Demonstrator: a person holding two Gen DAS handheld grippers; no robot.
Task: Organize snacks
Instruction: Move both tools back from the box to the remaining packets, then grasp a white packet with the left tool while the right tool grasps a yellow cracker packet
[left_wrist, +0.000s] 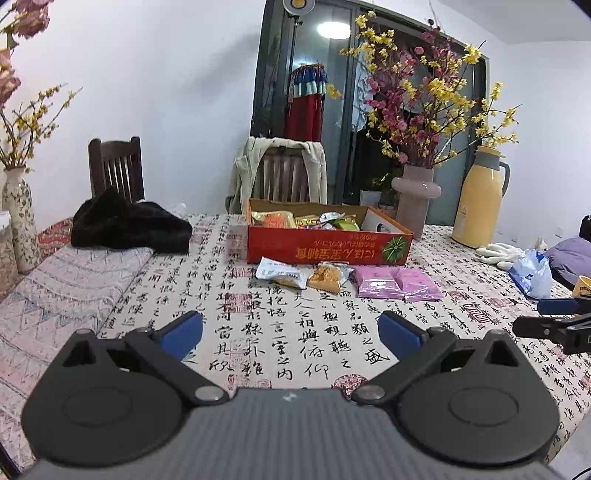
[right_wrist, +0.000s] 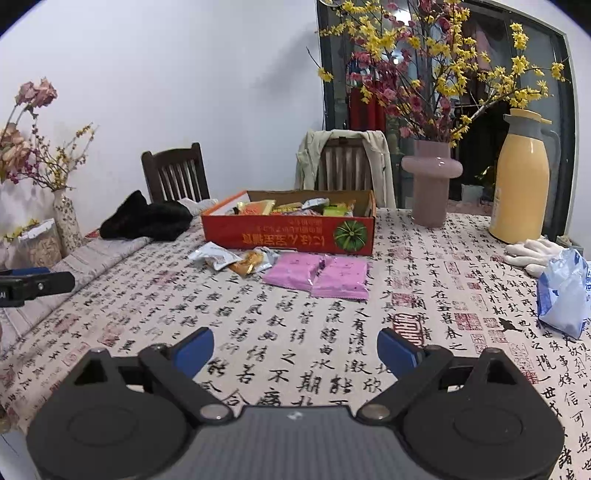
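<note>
Both hand-held grippers empty, over the near part of the worktop. Left hand-held gripper: jaws spread wide, nothing between the blue pads. Right hand-held gripper: likewise wide, nothing held.

Red snack box sits at the far middle, already part filled with packets. Loose snacks lie on the cloth just in front of it: white packet at left, orange packet touching it, two pink packets at right, overlapping.

Risks, as judged:
- Pink packets overlap; a pinch on one may drag or lift the other.
- White and orange packets touch; the same could happen there.
- Flat packets on soft cloth: pads may catch the tablecloth and pull it, shifting the box.
- Pink vase and yellow flask stand at far right; a wide swing with the right hand-held gripper could knock them.
</note>
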